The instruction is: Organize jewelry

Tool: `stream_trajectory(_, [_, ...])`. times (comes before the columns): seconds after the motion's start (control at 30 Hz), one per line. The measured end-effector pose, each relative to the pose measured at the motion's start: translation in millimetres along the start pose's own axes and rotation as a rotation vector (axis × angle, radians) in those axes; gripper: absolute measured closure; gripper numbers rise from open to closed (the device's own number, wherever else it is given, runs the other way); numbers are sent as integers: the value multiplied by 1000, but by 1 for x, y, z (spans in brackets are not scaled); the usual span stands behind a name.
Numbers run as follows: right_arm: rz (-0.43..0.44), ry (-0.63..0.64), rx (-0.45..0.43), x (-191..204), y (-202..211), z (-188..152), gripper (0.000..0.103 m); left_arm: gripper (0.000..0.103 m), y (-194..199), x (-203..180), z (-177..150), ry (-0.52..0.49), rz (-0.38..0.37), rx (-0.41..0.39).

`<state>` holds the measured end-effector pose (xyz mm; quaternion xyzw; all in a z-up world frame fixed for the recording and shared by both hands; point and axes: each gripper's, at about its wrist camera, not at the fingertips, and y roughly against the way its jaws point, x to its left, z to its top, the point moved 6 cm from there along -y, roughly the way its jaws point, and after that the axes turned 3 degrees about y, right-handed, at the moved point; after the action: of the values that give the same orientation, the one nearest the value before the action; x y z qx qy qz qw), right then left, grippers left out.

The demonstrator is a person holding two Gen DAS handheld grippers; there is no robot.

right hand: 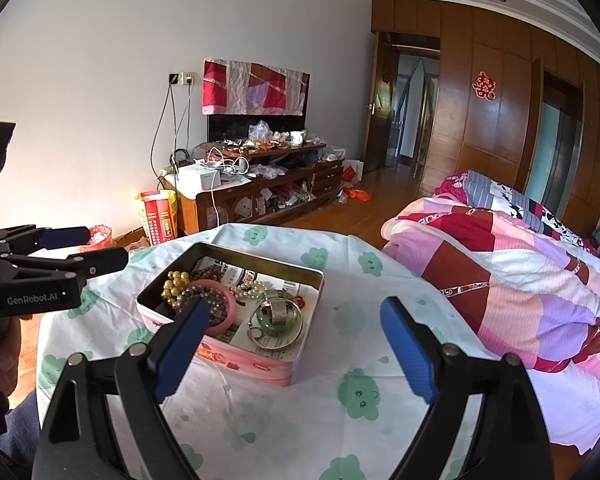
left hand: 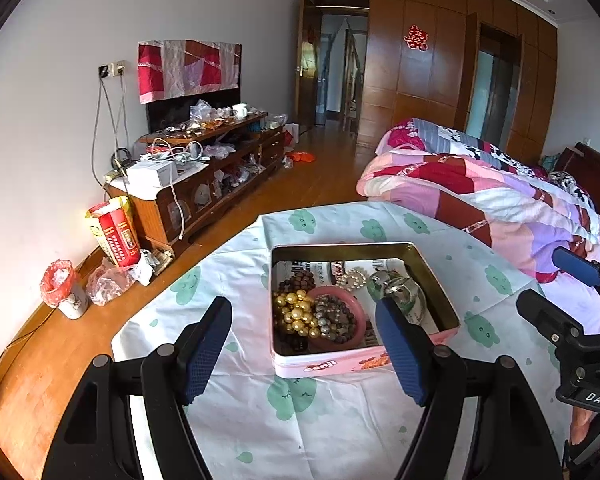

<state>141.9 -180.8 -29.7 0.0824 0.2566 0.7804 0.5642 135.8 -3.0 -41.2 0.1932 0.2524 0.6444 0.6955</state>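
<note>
A pink tin box (left hand: 332, 364) (right hand: 256, 364) stands open on a table with a white cloth. In it lie a gold bead bracelet (left hand: 296, 314) (right hand: 175, 282), a pink bangle (left hand: 358, 334) (right hand: 228, 316) around grey beads, a pearl piece (left hand: 352, 279) (right hand: 252, 289), a green bangle with silver rings (left hand: 400, 292) (right hand: 278, 316) and dark wooden beads (left hand: 302, 279). My left gripper (left hand: 304, 346) is open and empty, in front of the box. My right gripper (right hand: 296, 344) is open and empty, just right of the box.
The table cloth (left hand: 284, 432) (right hand: 352, 396) has green cloud prints. A bed with a patchwork quilt (left hand: 480, 192) (right hand: 512, 272) stands to the right. A cluttered wooden TV cabinet (left hand: 212, 168) stands along the left wall, with bags and a bin (left hand: 64, 292) on the floor.
</note>
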Motion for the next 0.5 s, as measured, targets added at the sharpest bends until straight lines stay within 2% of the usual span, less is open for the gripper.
stream_trajectory(0.3, [-21,7,-24,-2,4,1,11,28,2,2,3,11,8,-11])
stream_trajectory(0.43, [-28,11,-34,-2,5,3,9,11,2,6,2,10,50,-22])
stream_trajectory(0.5, [-28,12,-32,-2,5,2,9,11,3,7,1,4,53,-39])
